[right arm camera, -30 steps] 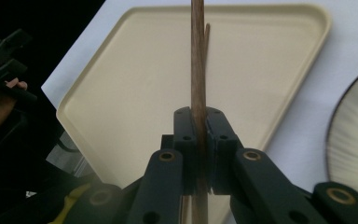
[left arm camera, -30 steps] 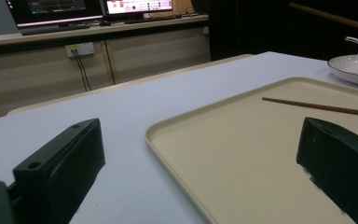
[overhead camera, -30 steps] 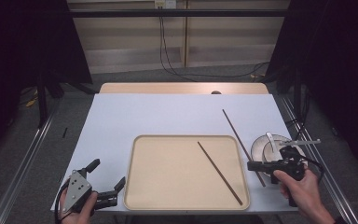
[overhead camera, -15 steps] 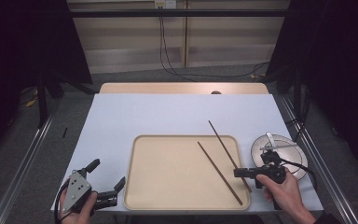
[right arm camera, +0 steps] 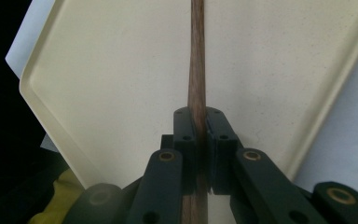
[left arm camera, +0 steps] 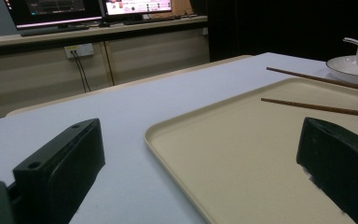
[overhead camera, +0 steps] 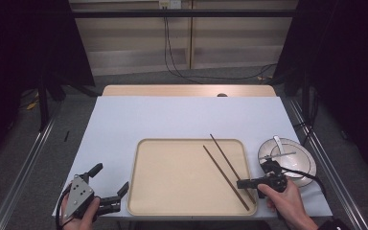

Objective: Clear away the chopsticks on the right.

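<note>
1. I have a wooden chopstick [right arm camera: 196, 60] clamped between the jaws of my right gripper [overhead camera: 247, 182]; in the right gripper view the two black pads press on it from both sides and it runs straight ahead over the tray [right arm camera: 98, 70].
2. In the high view that held chopstick [overhead camera: 232, 167] slants across the tray's right part, its far tip reaching just past the tray's far rim.
3. A second chopstick [overhead camera: 225, 177] lies flat in the tray [overhead camera: 172, 177], just to the left of the held one and nearly parallel with it.
4. Just beside the tray's right edge stands a white bowl [overhead camera: 287, 158] with a spoon [overhead camera: 278, 143] in it; my right hand [overhead camera: 285, 203] is at the tray's near right corner.
5. My left gripper [overhead camera: 110, 184] rests off the tray's near left corner, jaws apart with nothing between them; in the left gripper view they frame the tray's corner [left arm camera: 177, 140].
6. The tray sits on a pale, blue-white table top [overhead camera: 172, 120], bare on its far side, with a strip of wood showing along its far edge.
7. Beyond the table I see a grey floor, cables [overhead camera: 172, 57] hanging from a wall socket, and low wooden cabinets [overhead camera: 139, 48]; dark curtains close both sides.
8. The left gripper view also shows lit monitors [left arm camera: 88, 7] on the counter above the cabinets.
</note>
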A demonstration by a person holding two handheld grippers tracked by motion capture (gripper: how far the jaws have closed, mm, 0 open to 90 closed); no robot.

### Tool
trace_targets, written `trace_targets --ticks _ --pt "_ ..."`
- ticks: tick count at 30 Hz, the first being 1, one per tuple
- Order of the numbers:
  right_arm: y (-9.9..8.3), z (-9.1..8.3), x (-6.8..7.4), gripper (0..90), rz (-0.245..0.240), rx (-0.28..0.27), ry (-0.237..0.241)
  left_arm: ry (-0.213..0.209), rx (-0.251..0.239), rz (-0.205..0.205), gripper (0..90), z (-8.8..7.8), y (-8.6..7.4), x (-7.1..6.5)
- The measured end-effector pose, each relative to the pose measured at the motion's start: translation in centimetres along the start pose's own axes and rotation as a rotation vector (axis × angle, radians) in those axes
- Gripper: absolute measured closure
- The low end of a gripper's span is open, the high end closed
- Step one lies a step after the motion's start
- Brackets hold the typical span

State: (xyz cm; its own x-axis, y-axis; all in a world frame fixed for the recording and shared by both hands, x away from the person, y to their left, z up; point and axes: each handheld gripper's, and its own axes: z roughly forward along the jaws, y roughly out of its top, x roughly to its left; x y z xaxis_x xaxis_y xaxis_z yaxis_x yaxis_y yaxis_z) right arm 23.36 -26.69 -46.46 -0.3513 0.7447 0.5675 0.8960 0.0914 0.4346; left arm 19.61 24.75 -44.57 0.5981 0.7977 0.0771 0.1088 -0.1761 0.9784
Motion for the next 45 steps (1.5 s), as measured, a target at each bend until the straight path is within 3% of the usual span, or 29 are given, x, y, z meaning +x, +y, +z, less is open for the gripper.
trace_targets --ticks 11,34,39,45 --pt "-0.19 0.66 -0.15 84.6 -0.007 0.053 -0.034 -0.002 -0.005 -0.006 0.8 0.03 0.00 -0.06" --pt "-0.26 0.64 -0.09 81.0 -0.001 0.050 -0.034 0.001 -0.006 -0.009 0.8 -0.01 0.00 -0.08" --pt "-0.26 0.60 -0.09 77.7 -0.008 0.047 -0.030 -0.007 -0.008 -0.009 0.8 0.02 -0.01 -0.03" --pt "-0.39 0.08 -0.02 63.6 -0.049 0.033 -0.034 0.000 -0.009 -0.013 0.8 0.01 0.00 -0.08"
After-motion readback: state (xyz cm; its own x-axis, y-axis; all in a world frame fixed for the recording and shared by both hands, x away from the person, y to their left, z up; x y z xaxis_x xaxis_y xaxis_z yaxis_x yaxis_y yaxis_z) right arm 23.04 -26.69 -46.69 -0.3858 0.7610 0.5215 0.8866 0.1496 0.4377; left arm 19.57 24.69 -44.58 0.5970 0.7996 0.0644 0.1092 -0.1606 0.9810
